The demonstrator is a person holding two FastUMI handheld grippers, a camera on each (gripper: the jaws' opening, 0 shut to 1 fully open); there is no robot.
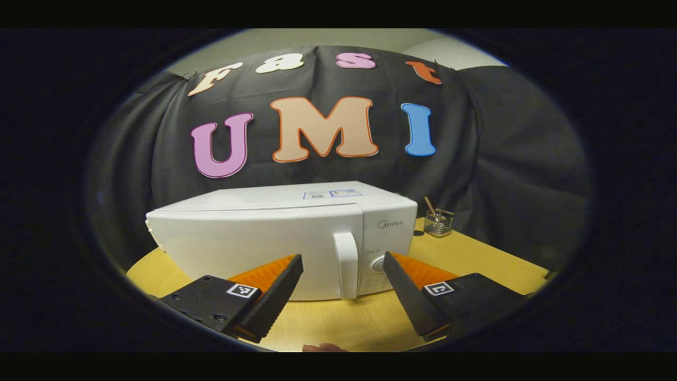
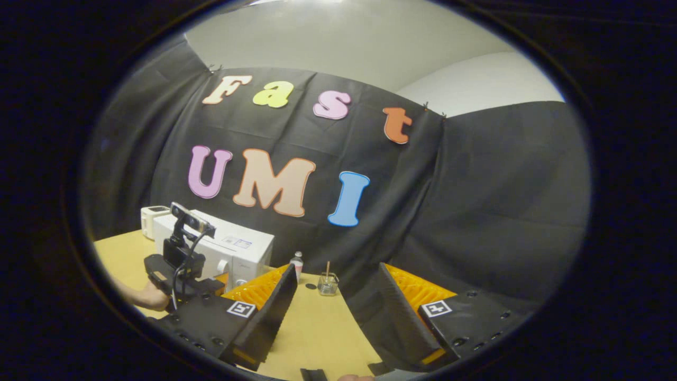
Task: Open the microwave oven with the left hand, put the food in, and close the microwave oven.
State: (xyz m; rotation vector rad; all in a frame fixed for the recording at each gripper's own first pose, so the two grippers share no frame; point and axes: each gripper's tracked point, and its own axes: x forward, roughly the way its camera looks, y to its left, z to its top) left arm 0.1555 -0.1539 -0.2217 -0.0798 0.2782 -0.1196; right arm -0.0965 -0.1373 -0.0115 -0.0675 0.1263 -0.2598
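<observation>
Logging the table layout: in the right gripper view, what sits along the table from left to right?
Left gripper held by a hand → microwave → small bottle → glass jar with a stick.

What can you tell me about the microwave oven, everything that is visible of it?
The microwave oven is a white, glossy box, seemingly plastic or painted metal, standing upright on the yellow wooden table. Its door is closed. A vertical white handle sits at the door's right edge, with a round knob beside it on the control panel. Stickers lie on its top. The open left gripper faces the handle without touching.
</observation>
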